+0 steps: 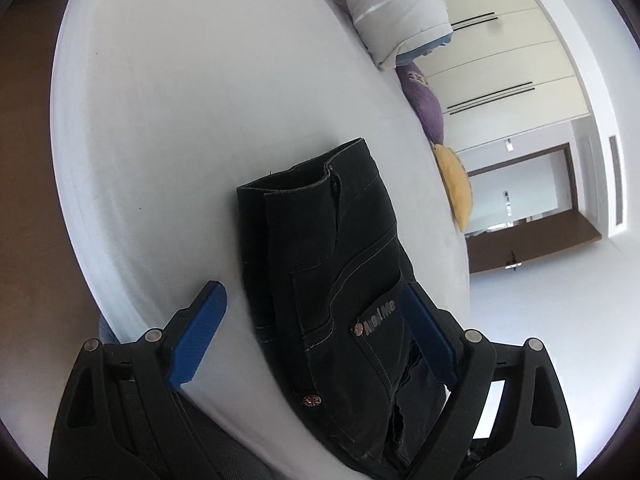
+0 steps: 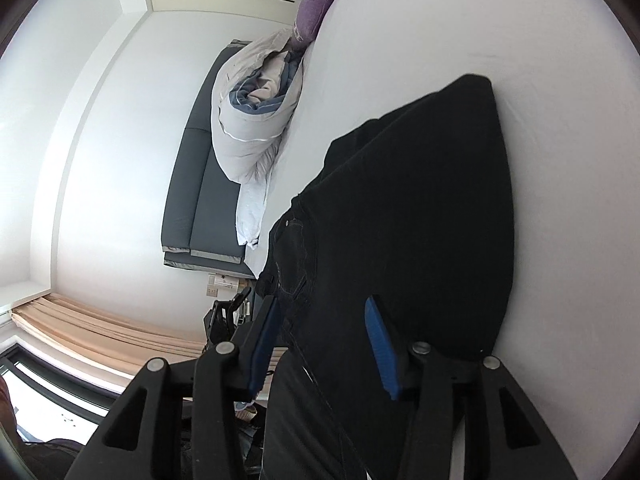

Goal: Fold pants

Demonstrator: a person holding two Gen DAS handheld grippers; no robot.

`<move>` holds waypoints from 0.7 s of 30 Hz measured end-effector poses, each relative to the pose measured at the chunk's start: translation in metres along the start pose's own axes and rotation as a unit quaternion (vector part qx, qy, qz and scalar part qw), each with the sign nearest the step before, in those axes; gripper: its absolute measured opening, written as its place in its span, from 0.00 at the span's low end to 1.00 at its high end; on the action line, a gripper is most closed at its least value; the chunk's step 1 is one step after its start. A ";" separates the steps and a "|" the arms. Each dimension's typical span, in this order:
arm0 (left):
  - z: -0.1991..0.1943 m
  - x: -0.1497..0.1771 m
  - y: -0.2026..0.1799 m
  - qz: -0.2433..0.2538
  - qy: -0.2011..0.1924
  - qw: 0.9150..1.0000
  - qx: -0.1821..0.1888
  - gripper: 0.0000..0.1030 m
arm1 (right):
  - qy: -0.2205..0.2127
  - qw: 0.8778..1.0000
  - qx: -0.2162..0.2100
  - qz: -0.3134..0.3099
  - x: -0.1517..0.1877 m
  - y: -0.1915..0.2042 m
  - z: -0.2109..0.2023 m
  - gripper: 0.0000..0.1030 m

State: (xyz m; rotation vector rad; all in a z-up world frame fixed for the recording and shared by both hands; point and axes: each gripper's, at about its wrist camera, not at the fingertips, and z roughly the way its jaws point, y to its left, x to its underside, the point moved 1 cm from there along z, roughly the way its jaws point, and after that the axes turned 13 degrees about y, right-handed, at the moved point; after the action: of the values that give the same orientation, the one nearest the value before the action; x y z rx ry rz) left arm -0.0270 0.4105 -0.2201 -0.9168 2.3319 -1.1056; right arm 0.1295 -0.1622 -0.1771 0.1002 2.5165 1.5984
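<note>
Left hand-held gripper (image 1: 312, 320): released, its blue pads (image 1: 200, 336) spread wide; the black pants lie between them, one pad off to the side over the bed sheet, the other at the fabric's edge near the back pocket. Whether that pad touches the cloth cannot be told.
Right hand-held gripper (image 2: 324, 344): also released, its pads (image 2: 380, 344) apart with the dark fabric running between them; no pinch on the cloth shows.
Pants (image 1: 332, 280): black jeans, folded into a compact bundle on the bed (image 1: 180, 120), waistband end pointing away from the left gripper; a back pocket with a small lettered label and copper rivets faces up. In the right wrist view the same pants (image 2: 420, 208) appear as a broad dark slab lying on the sheet.
Bed: covered in a plain white sheet.
Duvet (image 1: 392, 4): rolled-up, grey-white, lying at the far side of the bed, well apart from the pants.
Cushions: a purple cushion (image 1: 428, 108) and a yellow cushion (image 1: 456, 184) side by side along the bed's far edge.
Wardrobe (image 1: 504, 64): cream doors with dark bar handles, beyond the cushions.
Headboard (image 2: 200, 184): dark grey, padded, against the white wall behind the duvet.
</note>
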 end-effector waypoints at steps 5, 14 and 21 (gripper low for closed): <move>0.020 -0.011 0.009 -0.038 0.004 0.998 0.040 0.86 | -0.006 1.000 -0.023 0.014 0.000 -0.004 0.001 0.48; 0.032 -0.034 0.021 -0.080 0.033 0.993 0.075 0.55 | -0.013 0.999 -0.039 0.019 -0.005 -0.007 -0.003 0.48; 0.032 -0.036 0.023 -0.091 0.039 0.993 0.064 0.26 | 0.011 0.999 0.032 0.031 -0.015 -0.016 0.010 0.33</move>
State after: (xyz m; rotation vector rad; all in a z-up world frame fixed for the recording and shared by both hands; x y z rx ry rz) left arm 0.0087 0.4301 -0.2551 -1.0709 2.2423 -1.3693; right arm 0.1464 -0.1622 -0.1946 0.1706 2.6063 1.5506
